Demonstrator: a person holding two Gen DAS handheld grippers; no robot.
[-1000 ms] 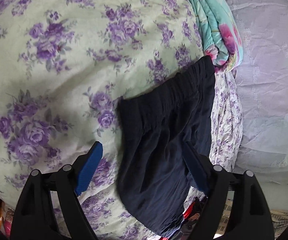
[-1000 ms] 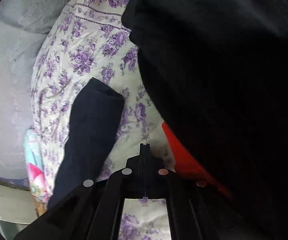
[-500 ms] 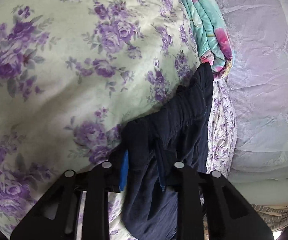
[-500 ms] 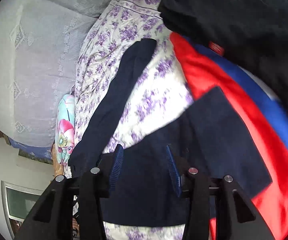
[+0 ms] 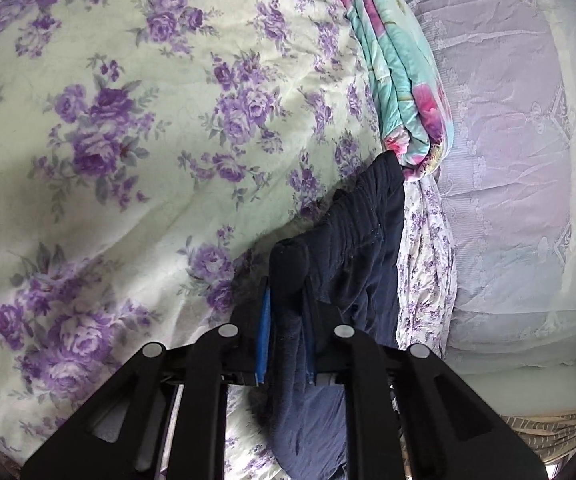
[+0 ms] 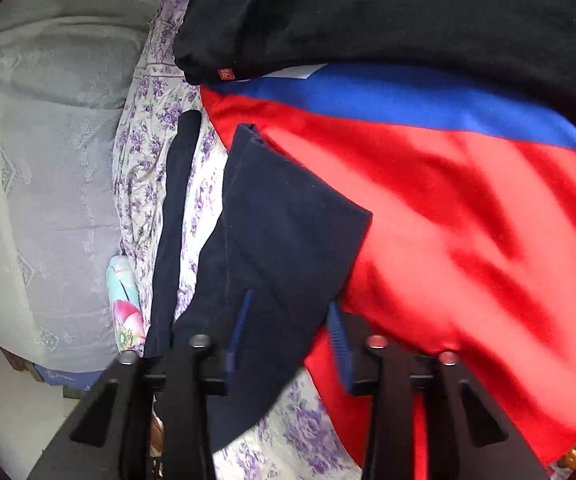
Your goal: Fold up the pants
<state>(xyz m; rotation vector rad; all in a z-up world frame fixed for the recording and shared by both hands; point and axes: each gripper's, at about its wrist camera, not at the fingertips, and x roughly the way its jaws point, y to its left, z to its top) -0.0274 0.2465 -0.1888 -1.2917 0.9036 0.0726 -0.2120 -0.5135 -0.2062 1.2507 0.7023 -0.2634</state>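
1. Pants [image 5: 364, 240], dark navy, lie on a bed under a floral sheet [image 5: 136, 128] printed with purple roses; in the left wrist view their gathered waistband runs from the left hand-held gripper [image 5: 286, 340] up and to the right toward a folded turquoise blanket [image 5: 404, 92] with pink flowers.
2. The left hand-held gripper is clamped on a bunched corner of the waistband: the cloth fills the narrow gap between the blue pads [image 5: 264, 332] and hangs down below them.
3. To the right of the pants, a pale lilac lace cover [image 5: 508, 160] lies over the rest of the bed.
4. In the right wrist view the pants [image 6: 284, 232] spread forward from the right hand-held gripper [image 6: 288, 336], one leg a thin dark strip at the left, the other a broad panel reaching up over a red and blue cloth [image 6: 468, 208].
5. The right hand-held gripper is closing; navy cloth lies between its blue pads [image 6: 338, 332] and against the left one, while the right pad stands just clear of the hem edge.
6. A black garment [image 6: 388, 12] lies beyond the red and blue cloth, at the top of that view.
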